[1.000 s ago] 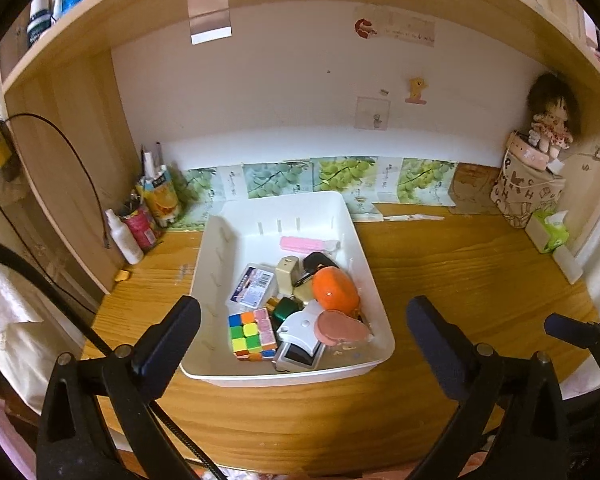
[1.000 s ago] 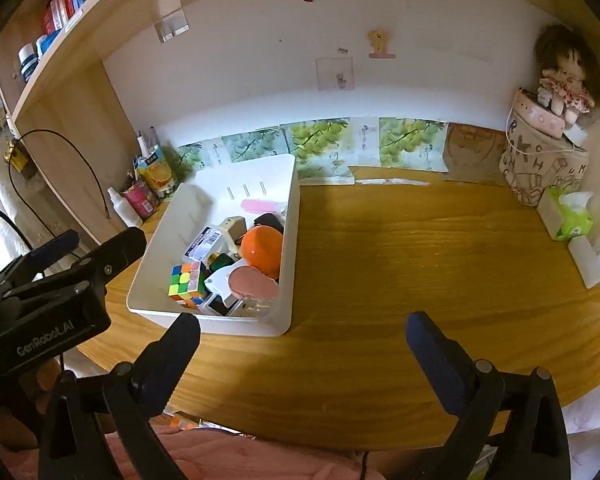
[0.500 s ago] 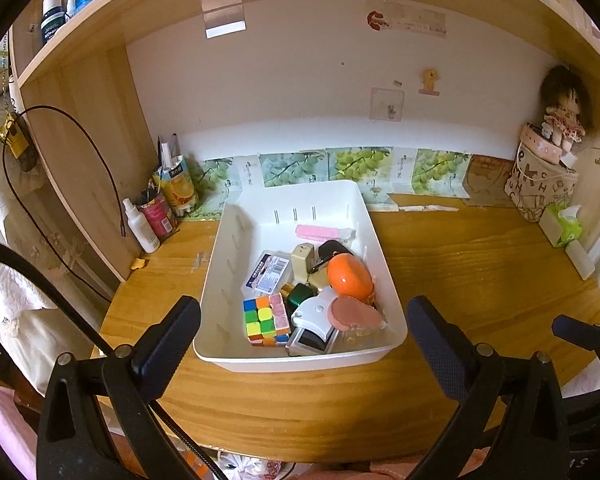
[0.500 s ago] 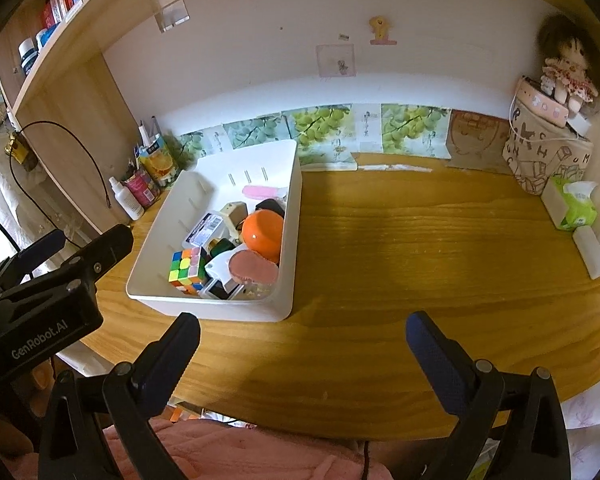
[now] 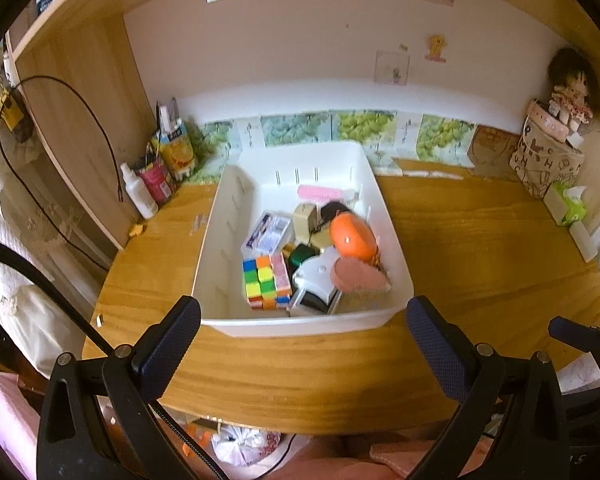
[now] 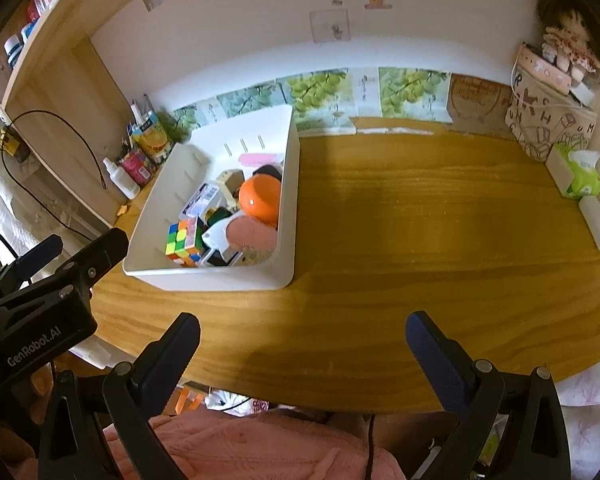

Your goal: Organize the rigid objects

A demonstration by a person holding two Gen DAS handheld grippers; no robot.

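Note:
A white plastic bin (image 5: pixel 220 240) (image 6: pixel 288 184) sits on the wooden desk (image 5: pixel 480 256) (image 6: pixel 420 220), left of centre. Inside lie a colourful puzzle cube (image 5: pixel 266 282) (image 6: pixel 184 242), an orange ball-like object (image 5: pixel 352 236) (image 6: pixel 260 196), a pink oval piece (image 5: pixel 358 276) (image 6: pixel 250 232), a white tool (image 5: pixel 316 276), a small card box (image 5: pixel 269 232) and a pink bar (image 5: pixel 324 193). My left gripper (image 5: pixel 303 342) hangs open just in front of the bin's near wall, holding nothing. My right gripper (image 6: pixel 302 350) is open over the desk's front edge, right of the bin.
Bottles and cups (image 5: pixel 156 176) crowd the back left corner by the shelf side. A patterned bag with a doll (image 5: pixel 556 144) (image 6: pixel 548 112), a tissue box (image 6: pixel 578 174) and a white block (image 6: pixel 598 222) line the right. Pink fabric (image 6: pixel 252 448) lies below the desk edge.
Both grippers have pulled back and risen, so the desk's front edge and the pink fabric below now show. Both stay open; the bin's contents have not moved.

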